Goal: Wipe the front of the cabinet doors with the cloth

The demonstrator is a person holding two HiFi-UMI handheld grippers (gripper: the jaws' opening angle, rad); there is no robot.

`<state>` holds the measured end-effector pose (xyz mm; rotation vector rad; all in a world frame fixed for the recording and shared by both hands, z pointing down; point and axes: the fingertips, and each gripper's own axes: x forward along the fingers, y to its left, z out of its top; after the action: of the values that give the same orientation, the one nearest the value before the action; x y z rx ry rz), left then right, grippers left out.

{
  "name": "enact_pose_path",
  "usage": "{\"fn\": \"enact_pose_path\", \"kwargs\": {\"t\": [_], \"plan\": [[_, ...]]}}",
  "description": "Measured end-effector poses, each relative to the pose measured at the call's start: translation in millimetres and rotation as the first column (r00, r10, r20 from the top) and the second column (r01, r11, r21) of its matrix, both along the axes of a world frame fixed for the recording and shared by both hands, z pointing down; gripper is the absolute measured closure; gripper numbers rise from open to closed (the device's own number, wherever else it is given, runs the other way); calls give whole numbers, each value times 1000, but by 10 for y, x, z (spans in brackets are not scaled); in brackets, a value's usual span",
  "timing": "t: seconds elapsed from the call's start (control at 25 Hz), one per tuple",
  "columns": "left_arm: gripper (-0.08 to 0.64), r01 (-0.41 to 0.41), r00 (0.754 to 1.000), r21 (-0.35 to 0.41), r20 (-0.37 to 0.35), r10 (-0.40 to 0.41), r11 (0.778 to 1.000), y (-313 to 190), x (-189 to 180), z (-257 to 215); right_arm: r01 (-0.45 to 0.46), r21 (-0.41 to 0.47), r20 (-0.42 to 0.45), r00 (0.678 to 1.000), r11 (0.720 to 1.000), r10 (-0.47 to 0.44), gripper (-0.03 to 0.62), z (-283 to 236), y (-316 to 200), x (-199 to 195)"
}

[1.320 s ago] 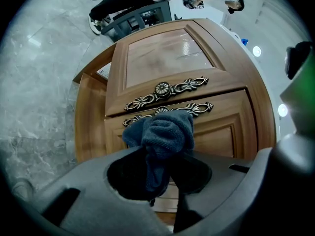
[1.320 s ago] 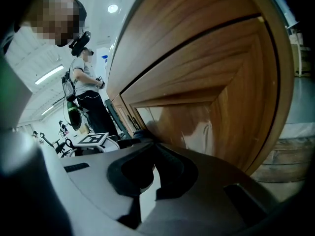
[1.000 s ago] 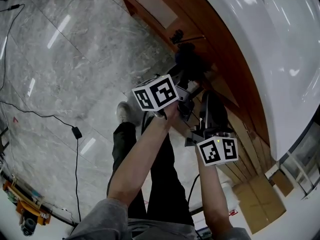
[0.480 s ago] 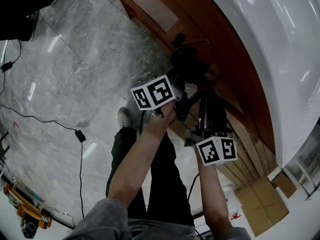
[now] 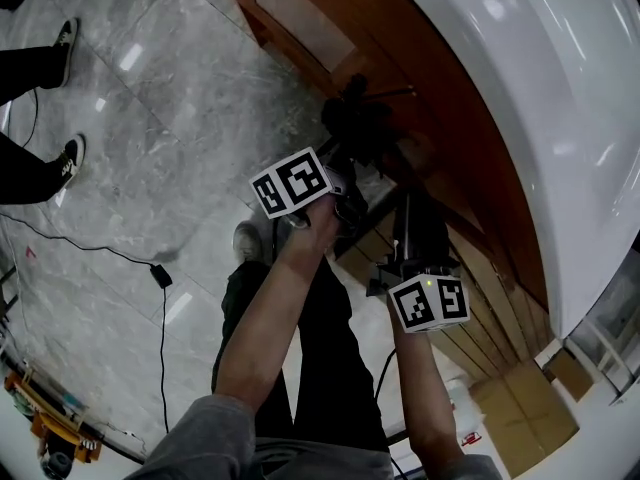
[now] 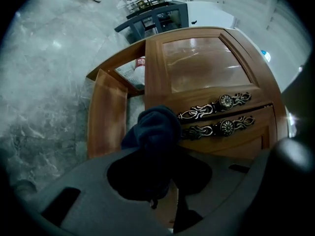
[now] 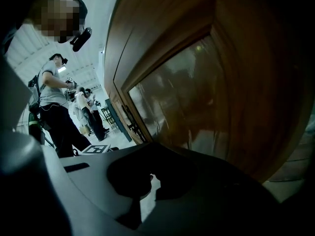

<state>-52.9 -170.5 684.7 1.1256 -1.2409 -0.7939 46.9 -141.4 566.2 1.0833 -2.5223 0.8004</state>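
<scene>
Grey marble floor (image 5: 150, 118) upper left | wooden cabinet doors (image 6: 206, 68) | 2 ornate handles (image 6: 216, 103) centre | 1 dark cloth (image 6: 157, 127) clamped in left gripper (image 6: 155, 149) | right gripper (image 7: 150, 181) narrow, empty

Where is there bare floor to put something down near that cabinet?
The grey marble floor is bare between the wooden cabinet and the black cable. It is crowded at the ornate metal handles, where the left tongs grip the dark blue cloth and the right tongs sit close beside.

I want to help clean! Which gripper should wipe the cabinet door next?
The left gripper: its jaws hold the cloth beside the cabinet door handles; the right gripper holds nothing.
</scene>
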Motion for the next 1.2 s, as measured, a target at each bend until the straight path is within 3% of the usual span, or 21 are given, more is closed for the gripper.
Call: {"fn": "enact_pose_path", "kwargs": {"t": [0.52, 1.2], "plan": [[460, -9, 1000, -6, -1, 9, 1000, 220, -9, -363, 9, 0, -2, 1000, 1000, -9, 583, -371, 132, 11], [460, -60, 993, 17, 99, 58, 998, 831, -19, -1560, -37, 11, 54, 998, 999, 36, 583, -1290, 499, 41]]}}
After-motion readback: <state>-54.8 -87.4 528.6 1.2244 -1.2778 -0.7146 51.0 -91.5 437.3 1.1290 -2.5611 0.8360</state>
